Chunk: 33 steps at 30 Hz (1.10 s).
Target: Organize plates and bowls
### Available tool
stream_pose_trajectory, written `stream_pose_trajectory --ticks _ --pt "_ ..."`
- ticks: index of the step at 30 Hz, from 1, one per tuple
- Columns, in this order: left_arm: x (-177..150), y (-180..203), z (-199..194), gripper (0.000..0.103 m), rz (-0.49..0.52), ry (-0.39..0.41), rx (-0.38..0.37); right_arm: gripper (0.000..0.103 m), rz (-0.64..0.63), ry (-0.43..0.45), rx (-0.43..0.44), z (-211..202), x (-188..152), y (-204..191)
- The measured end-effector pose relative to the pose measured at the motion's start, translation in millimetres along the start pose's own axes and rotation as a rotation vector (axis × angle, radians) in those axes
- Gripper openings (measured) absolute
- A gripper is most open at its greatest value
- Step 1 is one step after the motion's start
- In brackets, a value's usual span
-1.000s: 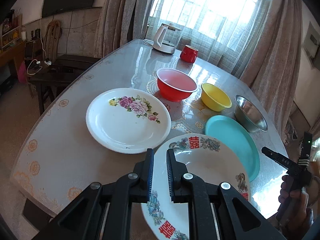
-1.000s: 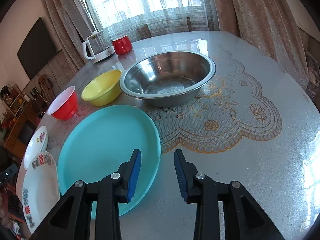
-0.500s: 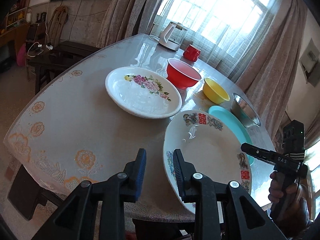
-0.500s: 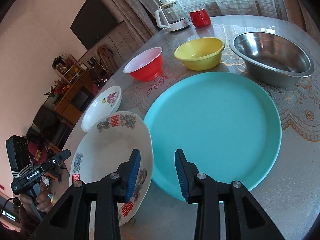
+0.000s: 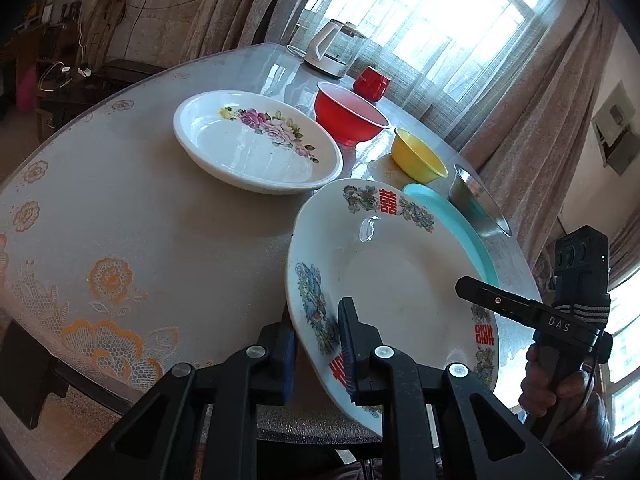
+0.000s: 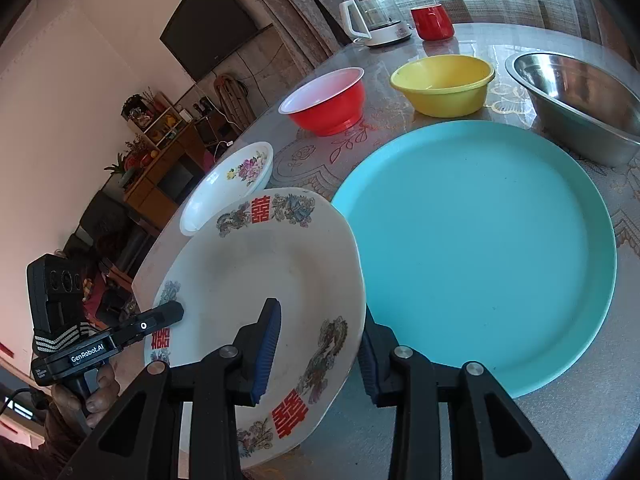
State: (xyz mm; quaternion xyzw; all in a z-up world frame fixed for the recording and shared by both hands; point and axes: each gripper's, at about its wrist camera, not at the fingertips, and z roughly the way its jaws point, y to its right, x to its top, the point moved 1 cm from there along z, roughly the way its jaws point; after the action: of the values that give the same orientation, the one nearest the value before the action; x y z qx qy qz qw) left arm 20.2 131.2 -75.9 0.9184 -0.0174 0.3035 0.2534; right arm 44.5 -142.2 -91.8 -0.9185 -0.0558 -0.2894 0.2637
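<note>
White enamel with red double-happiness characters and dragon motifs, the printed plate (image 5: 384, 280) sits between both claws at the near edge of the tabletop (image 5: 160, 248). The left claw (image 5: 316, 344) straddles the plate's left rim, one finger below and one above; a gap shows on the upper side, so I read it as not yet clamped. The right claw (image 6: 316, 356) is spread across the opposite rim, one pad over the plate's face and the other outside the edge, with clear space on both sides.

Just ahead and to the right of the right claw lies the turquoise plate (image 6: 480, 248), flat on the tabletop and, from the right wrist view, partly tucked under the printed plate's raised edge. Farther ahead of the left claw sits the floral dish (image 5: 256, 144), with the red bowl (image 5: 348, 116), yellow bowl (image 5: 418, 158) and steel bowl (image 6: 576, 96) beyond.

The step in hand looks like a two-sided grip for stacking. Done well, each claw should close squarely on the rim (enamel is slick, so a shallow bite may slip), both closing before any lift. Keep the plate level while carrying it, and lower it centred onto whichever plate takes it; I cannot tell which is intended. The overhang at the tabletop edge makes a one-sided grip risky.
</note>
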Motion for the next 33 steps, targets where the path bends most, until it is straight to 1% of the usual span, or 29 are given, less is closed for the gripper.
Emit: stream_pose_trajectory --ticks 3,5,10,12,16,20,23,28,33 --pt "-0.5 2.1 -1.0 0.019 0.011 0.010 0.013 0.039 -0.006 -0.002 -0.004 -1.2 -0.5 -1.5" --pt "-1.5 4.9 -2.4 0.020 0.032 0.018 0.024 0.039 -0.018 0.000 -0.009 -3.2 -1.3 -1.7" --pt "1.4 8.7 -5.0 0.020 0.047 0.033 0.016 0.039 -0.024 0.014 -0.008 -7.1 -0.3 -3.4" --pt "2.3 11.2 -4.7 0.021 0.057 0.038 0.026 0.039 -0.035 0.022 -0.011 -8.3 0.5 -4.9" --pt "3.2 16.4 -5.3 0.021 0.088 0.057 0.039 0.039 -0.071 0.028 -0.042 -10.9 -2.1 -7.6" --pt "4.8 20.7 -9.3 0.021 0.118 0.089 0.035 0.039 -0.109 0.059 -0.061 -18.3 -3.5 -11.1" --pt "7.9 27.0 -9.5 0.021 0.148 0.098 0.047 0.039 -0.114 0.069 -0.073 -22.1 -2.0 -11.9" --pt "17.9 43.9 -1.0 0.022 0.192 0.097 0.041 0.039 -0.080 0.090 -0.090 -31.9 -0.5 -3.9" --pt "31.4 70.0 13.7 0.022 0.241 0.094 0.004 0.039 -0.050 0.136 -0.128 -52.6 0.1 9.6"
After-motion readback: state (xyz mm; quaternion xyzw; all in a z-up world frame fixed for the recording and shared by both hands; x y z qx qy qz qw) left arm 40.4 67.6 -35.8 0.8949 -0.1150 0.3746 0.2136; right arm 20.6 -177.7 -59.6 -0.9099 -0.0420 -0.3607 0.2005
